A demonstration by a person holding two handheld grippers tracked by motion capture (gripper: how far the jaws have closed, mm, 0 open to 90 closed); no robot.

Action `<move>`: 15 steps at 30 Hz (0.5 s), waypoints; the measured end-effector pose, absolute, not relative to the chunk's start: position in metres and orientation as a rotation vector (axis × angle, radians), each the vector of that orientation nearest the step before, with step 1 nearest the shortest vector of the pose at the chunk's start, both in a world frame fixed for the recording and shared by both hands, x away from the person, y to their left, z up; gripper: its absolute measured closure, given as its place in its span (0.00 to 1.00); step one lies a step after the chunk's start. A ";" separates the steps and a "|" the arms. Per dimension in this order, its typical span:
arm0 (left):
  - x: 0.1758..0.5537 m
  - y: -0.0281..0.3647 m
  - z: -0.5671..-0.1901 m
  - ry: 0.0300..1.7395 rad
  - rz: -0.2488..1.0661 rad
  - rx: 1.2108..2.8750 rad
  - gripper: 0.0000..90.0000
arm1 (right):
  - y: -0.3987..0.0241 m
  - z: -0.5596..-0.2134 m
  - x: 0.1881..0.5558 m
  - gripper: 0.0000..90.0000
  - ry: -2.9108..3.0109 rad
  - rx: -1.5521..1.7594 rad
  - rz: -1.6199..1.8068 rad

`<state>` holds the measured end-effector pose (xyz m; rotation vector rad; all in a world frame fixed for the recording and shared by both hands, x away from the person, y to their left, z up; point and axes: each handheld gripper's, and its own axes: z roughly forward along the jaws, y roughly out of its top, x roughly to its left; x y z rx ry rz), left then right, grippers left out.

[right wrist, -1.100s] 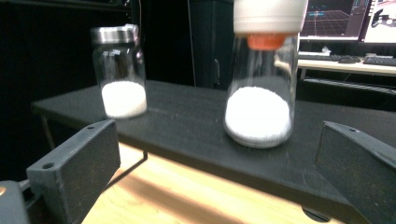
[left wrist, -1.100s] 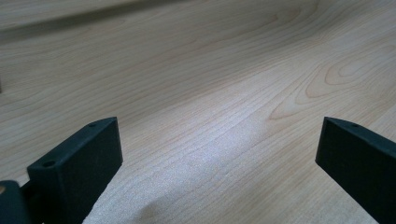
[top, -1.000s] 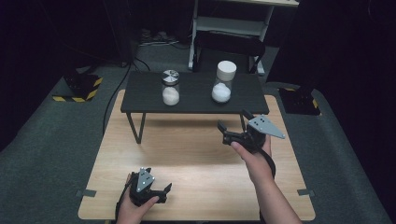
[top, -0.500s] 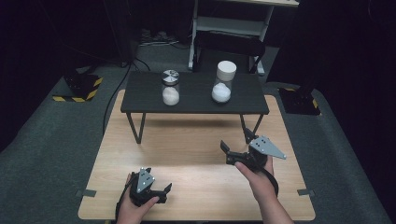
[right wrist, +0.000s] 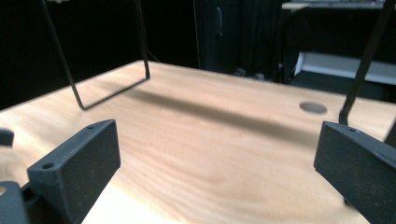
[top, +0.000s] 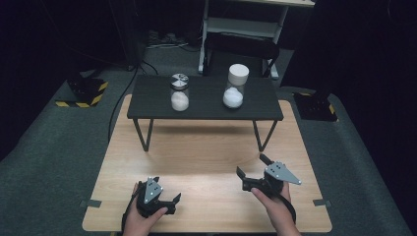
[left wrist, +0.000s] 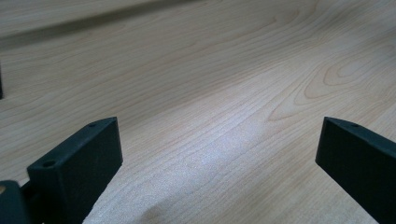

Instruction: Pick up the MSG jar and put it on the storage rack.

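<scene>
- Resting low over the wooden tabletop [top: 206, 162], the left gripper [top: 169, 201] is sitting with its jaws spread wide and nothing between them; the left gripper view is showing two blunt black jaw blocks framing bare, pale wood grain [left wrist: 224, 116].
- Hovering a little nearer the small black table [top: 204, 105] than its partner, the right gripper [top: 252, 171] is likewise released and empty, its grey three-cornered plate [top: 281, 173] facing upward.
- Judging from the pose, both hands are idling at a rest position well short of the black table; no grasp is under way, and the step in hand appears to be either the start or the close of work on the jars.
- Standing on the black table, left of its centre, the jar with the metal lid [top: 180, 92] is holding a mound of white powder; just right of centre, the taller jar with the white cap [top: 236, 86] is holding a similar white fill. The two are standing upright and apart.
- Reaching either jar would call for lifting a gripper forward and up over the near edge of the black table, with jaws kept wide enough for a round, smooth glass-like wall that may slip.
- Supporting the black table, thin bent wire legs [right wrist: 81, 100] are standing on the matte, lightly figured wood.
</scene>
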<state>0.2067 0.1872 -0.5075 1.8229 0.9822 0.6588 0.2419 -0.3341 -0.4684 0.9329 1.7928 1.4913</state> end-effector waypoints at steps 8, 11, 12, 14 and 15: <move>0.206 0.184 -0.507 0.967 0.676 1.839 0.01 | -0.344 -0.488 0.235 0.00 1.857 0.954 1.401; 0.206 0.185 -0.507 0.968 0.675 1.839 0.01 | -0.348 -0.494 0.233 0.00 1.871 0.963 1.379; 0.206 0.185 -0.507 0.967 0.676 1.839 0.01 | -0.348 -0.495 0.233 0.00 1.874 0.963 1.370; 0.205 0.184 -0.507 0.965 0.680 1.838 0.01 | -0.350 -0.497 0.231 0.00 1.891 0.967 1.339; 0.205 0.184 -0.508 0.963 0.683 1.838 0.01 | -0.351 -0.498 0.231 0.00 1.899 0.972 1.326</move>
